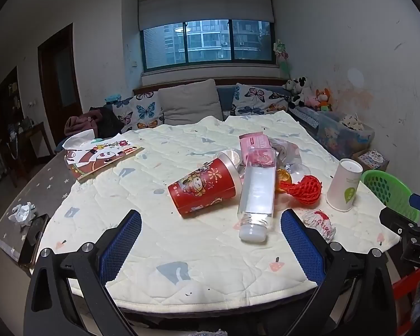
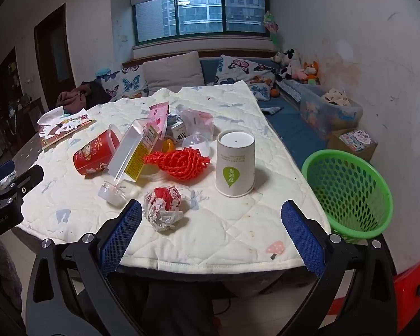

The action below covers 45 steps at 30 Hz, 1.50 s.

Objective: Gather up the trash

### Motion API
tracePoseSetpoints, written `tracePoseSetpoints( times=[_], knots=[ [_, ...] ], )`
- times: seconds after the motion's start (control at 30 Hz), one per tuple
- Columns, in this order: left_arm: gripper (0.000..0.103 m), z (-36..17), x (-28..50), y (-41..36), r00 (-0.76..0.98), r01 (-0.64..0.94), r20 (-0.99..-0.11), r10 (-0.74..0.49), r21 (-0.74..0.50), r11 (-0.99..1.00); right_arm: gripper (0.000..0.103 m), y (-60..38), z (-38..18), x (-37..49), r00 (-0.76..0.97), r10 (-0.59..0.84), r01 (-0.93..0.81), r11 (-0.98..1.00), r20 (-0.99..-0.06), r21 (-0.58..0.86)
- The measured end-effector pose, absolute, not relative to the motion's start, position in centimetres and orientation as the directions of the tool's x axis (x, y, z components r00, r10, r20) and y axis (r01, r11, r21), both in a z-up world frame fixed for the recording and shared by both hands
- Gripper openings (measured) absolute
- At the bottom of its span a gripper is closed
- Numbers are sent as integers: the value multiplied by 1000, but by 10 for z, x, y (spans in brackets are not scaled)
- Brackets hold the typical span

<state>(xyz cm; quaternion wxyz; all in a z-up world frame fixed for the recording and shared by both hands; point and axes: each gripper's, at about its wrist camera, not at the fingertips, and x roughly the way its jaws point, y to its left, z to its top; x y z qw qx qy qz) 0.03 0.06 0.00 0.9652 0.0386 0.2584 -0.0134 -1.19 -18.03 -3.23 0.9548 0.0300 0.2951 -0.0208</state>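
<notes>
Both tongs open wide, empty, tilted downward

The left tongs (image 1: pixel 211 242) spread their blue-padded fingers (image 1: pixel 120 247) fully apart with nothing between them; the right tongs (image 2: pixel 211 232) match, their fingers (image 2: pixel 302 238) equally wide, gripping nothing, the two held side by side.

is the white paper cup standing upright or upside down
Upside down: the white paper cup stands on its wide rim on the quilt, closed base up.

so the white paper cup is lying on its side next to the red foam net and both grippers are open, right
Not quite: the white paper cup stands upside down on its rim, as the right wrist view shows. It is next to the red foam net, and the left gripper and right gripper are open.
</notes>
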Motion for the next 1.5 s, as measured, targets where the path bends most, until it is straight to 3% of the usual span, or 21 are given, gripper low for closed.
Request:
tracePoseSetpoints(
  times=[1.5],
  knots=[
    [97, -5, 1, -3, 852, 40, -524, -12, 41, 998, 99, -179, -37, -11, 818, -11, 59, 996, -575, 66]
  ],
)
